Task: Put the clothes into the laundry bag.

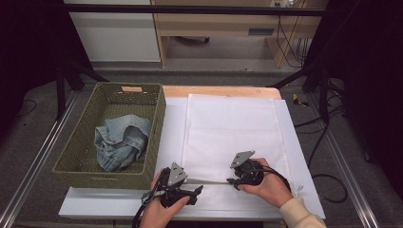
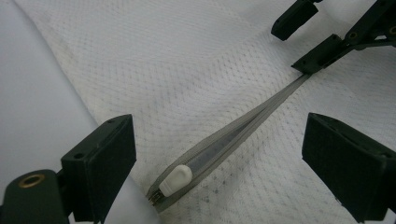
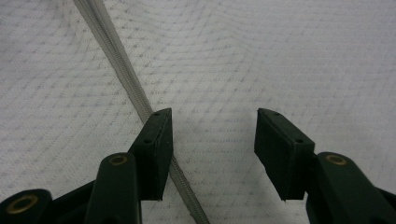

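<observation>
left gripper [image 2: 219, 163]: you're holding it low over the near edge of the bag, jaws spread wide, pinching nothing; the zipper pull is sitting between them at lower centre of the left gripper view, untouched.
zipper pull [image 2: 175, 179]: white tab, lying at the closed-looking end of the zip, bottom centre of frame.
zipper [image 2: 243, 130]: grey tape running diagonally from lower left to upper right in the left gripper view; it's gaping a little beside the pull, so I'm judging the zip as barely started or nearly shut, can't tell which.
right gripper [image 3: 212, 144]: jaws standing apart, roughly half spread, gripping nothing; one jaw is resting just beside or on the zip line, the other over bare mesh. In the left gripper view, upper right, one jaw tip looks to be touching the zip's far end.
mesh laundry bag [image 1: 233, 128]: white, lying flat in the centre of the table [image 1: 81, 204], zip edge along the bottom of the high view between your two hands.
basket [image 1: 157, 123]: green woven, left of frame, with the jeans [image 1: 121, 140] crumpled inside it.
progress: early, by my read. The bag is laid out and both grippers are lining up on the zip; nothing is gripped yet.
left to do: grabbing the pull, holding the bag edge, running the zip; the jeans aren't in the bag.
</observation>
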Demonstrator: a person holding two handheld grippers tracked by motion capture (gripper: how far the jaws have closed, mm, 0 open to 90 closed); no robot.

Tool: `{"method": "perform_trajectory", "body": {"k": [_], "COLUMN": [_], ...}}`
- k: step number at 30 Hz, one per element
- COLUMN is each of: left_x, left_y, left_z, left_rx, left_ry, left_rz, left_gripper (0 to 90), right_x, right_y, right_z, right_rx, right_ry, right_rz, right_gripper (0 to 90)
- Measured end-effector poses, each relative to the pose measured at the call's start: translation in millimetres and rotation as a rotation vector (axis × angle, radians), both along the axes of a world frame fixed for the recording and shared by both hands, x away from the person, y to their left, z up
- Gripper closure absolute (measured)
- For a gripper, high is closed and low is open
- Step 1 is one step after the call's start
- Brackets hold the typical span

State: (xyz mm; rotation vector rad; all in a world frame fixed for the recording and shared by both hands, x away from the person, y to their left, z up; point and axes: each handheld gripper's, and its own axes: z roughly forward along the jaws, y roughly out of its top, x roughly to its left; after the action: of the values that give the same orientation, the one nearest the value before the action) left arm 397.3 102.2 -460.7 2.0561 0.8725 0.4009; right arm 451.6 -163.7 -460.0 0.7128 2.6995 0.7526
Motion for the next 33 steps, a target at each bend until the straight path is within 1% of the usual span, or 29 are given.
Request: {"method": "perform_trajectory", "body": {"k": [1,5,8,12,13,16,17,22,26,30,32,33], "left_x": [0.0,-0.1,0.0,0.0,0.0,-0.2,-0.2,-0.3,-0.7,-0.9,-1.0,-1.1], "left_y": [0.0,0.2,0.6,0.7,0.7,0.4,0.4,0.1,-0.5,-1.1,-1.4,-1.5], "left_z": [0.0,0.1,0.6,0.7,0.8,0.7,0.7,0.4,0.7,0.3,0.1,0.1], "left_rx": [-0.001,-0.001,-0.002,-0.004,-0.004,-0.001,-0.001,0.002,0.006,0.006,0.006,0.008], "left_ry": [0.000,0.000,0.001,0.000,0.000,-0.001,-0.001,-0.001,-0.002,-0.005,-0.004,-0.004], "left_rz": [0.000,0.002,0.001,0.002,0.002,0.002,0.002,-0.001,-0.004,-0.003,-0.005,-0.006], "left_gripper": [9.6,9.6,9.6,9.6,9.6,9.7,9.7,9.8,9.9,9.9,9.9,9.9], "right_x": [0.6,3.7,4.8,4.7,4.6,5.9,6.0,5.2,4.4,3.9,3.8,3.1], "right_y": [-0.2,-0.9,-1.8,-1.2,-1.1,-1.7,-1.5,-0.3,0.0,-2.0,-3.1,-3.6], "right_z": [0.1,-1.7,-2.1,-1.5,-1.5,-1.6,-1.6,-1.4,-1.1,-0.1,-0.4,-0.2], "right_rx": [-0.004,0.023,0.037,0.033,0.029,0.038,0.036,0.040,0.041,0.049,0.063,0.061], "right_ry": [0.000,0.027,0.039,0.039,0.039,0.051,0.045,0.059,0.062,0.062,0.058,0.061], "right_rz": [0.000,-0.011,-0.009,-0.013,-0.031,-0.031,-0.027,-0.024,-0.022,-0.036,-0.039,-0.041], "right_gripper": [46.8,49.1,54.5,63.1,63.6,67.6,69.8,75.9,75.0,66.5,62.9,61.9]}}
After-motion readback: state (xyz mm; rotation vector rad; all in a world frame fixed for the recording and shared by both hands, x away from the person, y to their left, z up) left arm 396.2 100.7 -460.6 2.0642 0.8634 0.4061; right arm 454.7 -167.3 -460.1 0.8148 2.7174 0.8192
